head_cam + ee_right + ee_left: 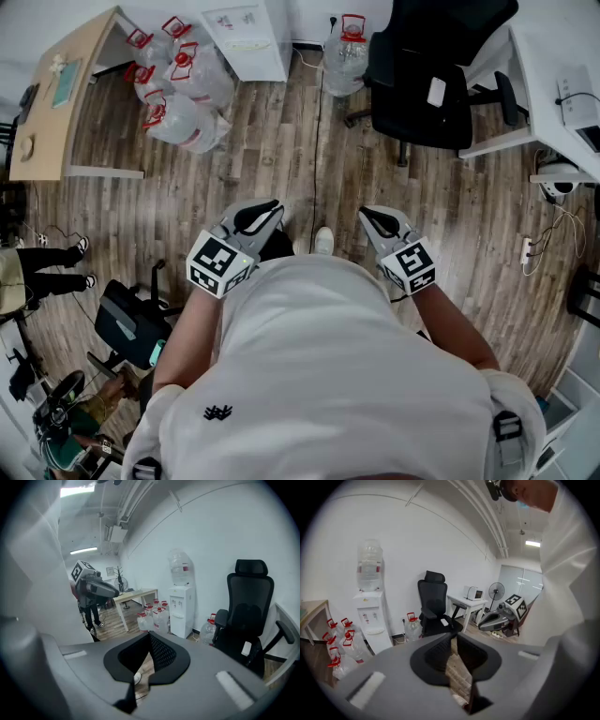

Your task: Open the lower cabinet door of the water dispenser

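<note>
The white water dispenser [247, 39] stands against the far wall, well away from both grippers. In the left gripper view, the dispenser [373, 620] carries a clear bottle on top, and its lower cabinet door [380, 643] is closed. The right gripper view has the dispenser [182, 607] at centre right. My left gripper [272, 208] and right gripper [367, 214] are held close to the person's chest, pointing forward and down. Both are shut and hold nothing: the left gripper [453, 637] and right gripper [149, 635] show only wood floor beyond their tips.
Several red-capped water bottles [178, 89] lie left of the dispenser, and one more bottle [345, 52] stands to its right. A black office chair [427, 75] is at the right, beside a white desk [553, 56]. A wooden desk [66, 94] stands at the left. A black cable [317, 141] crosses the floor.
</note>
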A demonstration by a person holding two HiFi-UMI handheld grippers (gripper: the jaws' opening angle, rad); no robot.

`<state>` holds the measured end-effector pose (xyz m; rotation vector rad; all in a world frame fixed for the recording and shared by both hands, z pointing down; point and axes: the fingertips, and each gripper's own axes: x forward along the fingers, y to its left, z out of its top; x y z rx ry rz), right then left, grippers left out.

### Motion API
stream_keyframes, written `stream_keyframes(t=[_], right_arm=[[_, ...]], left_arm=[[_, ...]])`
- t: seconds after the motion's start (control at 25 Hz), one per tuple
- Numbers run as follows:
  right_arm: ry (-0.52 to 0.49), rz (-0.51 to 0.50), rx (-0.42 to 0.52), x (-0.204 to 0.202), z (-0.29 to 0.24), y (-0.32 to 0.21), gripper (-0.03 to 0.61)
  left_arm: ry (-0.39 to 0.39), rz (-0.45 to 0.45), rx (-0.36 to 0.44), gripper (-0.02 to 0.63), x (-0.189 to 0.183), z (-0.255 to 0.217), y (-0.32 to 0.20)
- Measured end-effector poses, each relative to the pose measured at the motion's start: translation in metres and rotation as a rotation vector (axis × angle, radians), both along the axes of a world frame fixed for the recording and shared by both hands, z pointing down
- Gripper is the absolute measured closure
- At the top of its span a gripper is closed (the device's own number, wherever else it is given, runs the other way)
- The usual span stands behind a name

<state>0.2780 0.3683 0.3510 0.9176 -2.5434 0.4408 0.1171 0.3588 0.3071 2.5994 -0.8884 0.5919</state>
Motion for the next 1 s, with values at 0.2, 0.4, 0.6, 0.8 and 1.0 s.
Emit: stream_keyframes(t=[0.2, 0.4, 0.6, 0.8, 1.0], right_arm=[[0.019, -0.047, 0.007, -0.023, 0.005, -0.013, 0.577], [0.053, -0.054, 0.015, -0.047, 0.011, -0.055, 0.575], [0.095, -0.027, -0.019, -0.077, 0.021, -0.113, 0.577], [0.09, 0.009, -0.056, -0.118, 0.036, -0.187, 0.574], [0.112, 0.022, -0.088, -0.159, 0.069, -0.258, 0.529]], left_arm=[[0.021, -0.021, -0.016, 0.515, -0.011, 0.011, -0.009], [0.05, -0.027, -0.026, 0.515, -0.035, 0.022, -0.045], [0.082, -0.012, -0.03, 0.515, -0.069, 0.025, -0.104], [0.09, 0.036, -0.033, 0.515, -0.11, 0.031, -0.163], [0.07, 0.08, -0.084, 0.515, -0.151, 0.055, -0.209]])
